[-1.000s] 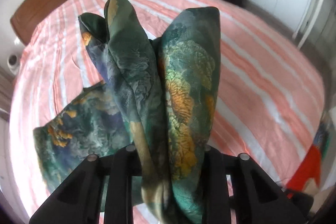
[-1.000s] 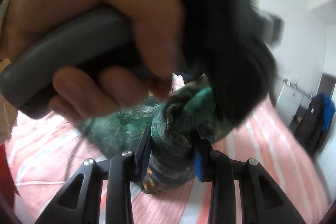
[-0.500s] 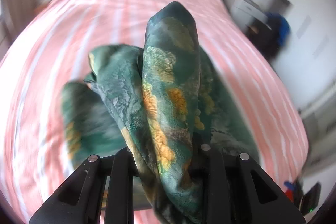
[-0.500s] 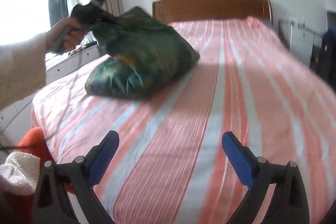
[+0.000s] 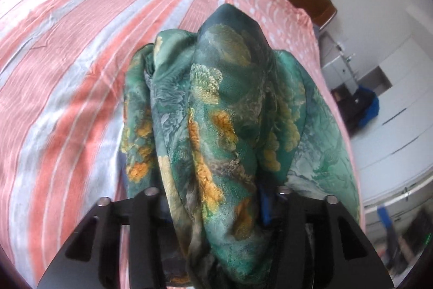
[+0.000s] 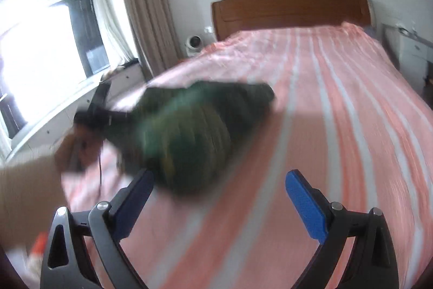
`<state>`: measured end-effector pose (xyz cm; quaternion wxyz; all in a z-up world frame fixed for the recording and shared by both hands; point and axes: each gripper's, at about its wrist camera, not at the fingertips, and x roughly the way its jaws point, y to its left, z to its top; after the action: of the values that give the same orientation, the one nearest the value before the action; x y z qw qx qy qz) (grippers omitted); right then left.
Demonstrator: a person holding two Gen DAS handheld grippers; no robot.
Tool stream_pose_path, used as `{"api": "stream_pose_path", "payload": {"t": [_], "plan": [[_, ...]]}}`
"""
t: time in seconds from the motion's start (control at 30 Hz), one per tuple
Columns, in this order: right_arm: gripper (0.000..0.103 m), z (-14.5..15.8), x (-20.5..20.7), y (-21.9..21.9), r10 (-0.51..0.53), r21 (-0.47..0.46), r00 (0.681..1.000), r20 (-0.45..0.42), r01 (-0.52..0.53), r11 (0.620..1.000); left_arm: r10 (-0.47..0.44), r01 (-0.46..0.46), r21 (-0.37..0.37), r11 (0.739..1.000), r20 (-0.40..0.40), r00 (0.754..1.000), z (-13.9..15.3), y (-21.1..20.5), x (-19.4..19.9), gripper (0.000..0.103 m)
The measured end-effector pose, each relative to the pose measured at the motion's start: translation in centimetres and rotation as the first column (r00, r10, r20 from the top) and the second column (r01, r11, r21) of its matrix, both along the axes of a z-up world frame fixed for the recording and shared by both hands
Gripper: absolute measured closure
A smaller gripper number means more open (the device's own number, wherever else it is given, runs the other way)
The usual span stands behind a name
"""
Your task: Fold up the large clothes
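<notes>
Headboard [image 6: 291,8] behind green garment [image 6: 189,132]; striped bed [image 6: 351,113] around.

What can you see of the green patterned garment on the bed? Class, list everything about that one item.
The green garment is a thin, slightly glossy fabric printed with yellow-orange and pale floral patches on dark green. It is bunched into soft folds, not flat, and rests on the striped bedcover on the window side of the bed. One gathered end runs between the fingers of the left gripper, whose jaws have just been opening; whether they grip it cannot be told. The right gripper stands open and apart from it.
</notes>
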<state>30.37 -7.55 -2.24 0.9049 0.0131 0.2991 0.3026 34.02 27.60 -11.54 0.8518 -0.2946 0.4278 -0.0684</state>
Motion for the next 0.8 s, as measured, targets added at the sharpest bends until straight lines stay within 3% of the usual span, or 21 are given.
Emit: {"api": "stream_pose_path", "payload": {"t": [0.07,0.13,0.17,0.2,0.23,0.3,0.37,0.43,0.53,0.63,0.7,0.8], "plan": [[0.025,0.9,4.8,4.1,0.020,0.015,0.999,-0.032,-0.019,1.000,-0.001,0.001,-0.018,1.000,0.013,1.000,0.2,0.4,-0.8,0.047],[0.033,0.5,7.5,7.4,0.054,0.039,0.997,-0.054,-0.052,0.998,0.005,-0.004,-0.027,1.000,0.020,1.000,0.4,1.8,-1.4,0.040],[0.033,-0.3,8.5,9.3,0.085,0.028,0.994,-0.070,-0.083,0.996,0.017,-0.016,-0.023,1.000,0.024,1.000,0.7,2.2,-2.0,0.037],[0.032,-2.4,9.9,12.2,0.144,-0.011,0.980,-0.141,-0.147,0.989,0.040,-0.039,-0.006,0.999,0.030,0.999,0.9,2.4,-2.5,0.032],[0.031,-4.5,10.5,14.4,0.153,-0.067,0.968,-0.200,-0.169,0.983,0.081,-0.082,0.034,0.996,0.028,0.996,1.1,3.1,-3.2,0.017],[0.027,-6.7,10.7,16.2,0.135,-0.163,0.968,-0.214,-0.172,0.972,0.152,-0.154,0.086,0.984,0.030,0.988,1.4,4.1,-4.9,0.009],[0.026,-6.7,10.2,16.9,0.132,-0.220,0.974,-0.185,-0.172,0.960,0.199,-0.202,0.069,0.977,0.044,0.979,1.5,4.5,-7.5,0.009],[0.025,-4.9,10.0,16.4,0.126,-0.243,0.973,-0.193,-0.172,0.955,0.251,-0.257,0.088,0.962,0.069,0.965,1.5,4.3,-10.2,0.007],[0.026,-0.4,9.7,15.9,0.126,-0.200,0.985,-0.121,-0.148,0.969,0.348,-0.364,0.179,0.914,0.117,0.930,1.1,3.3,-13.1,0.006],[0.024,2.8,10.5,17.7,0.119,-0.158,0.992,-0.050,-0.126,0.979,0.429,-0.453,0.209,0.867,0.153,0.890,-0.7,3.2,-14.9,0.006],[0.024,3.0,11.8,20.4,0.122,-0.135,0.992,-0.037,-0.126,0.983,0.439,-0.467,0.250,0.848,0.163,0.884,-1.8,3.6,-16.1,0.006],[0.023,-0.4,14.5,25.3,0.111,-0.118,0.989,-0.100,-0.123,0.985,0.425,-0.450,0.327,0.831,0.151,0.893,-3.5,4.1,-16.9,0.006]]}}
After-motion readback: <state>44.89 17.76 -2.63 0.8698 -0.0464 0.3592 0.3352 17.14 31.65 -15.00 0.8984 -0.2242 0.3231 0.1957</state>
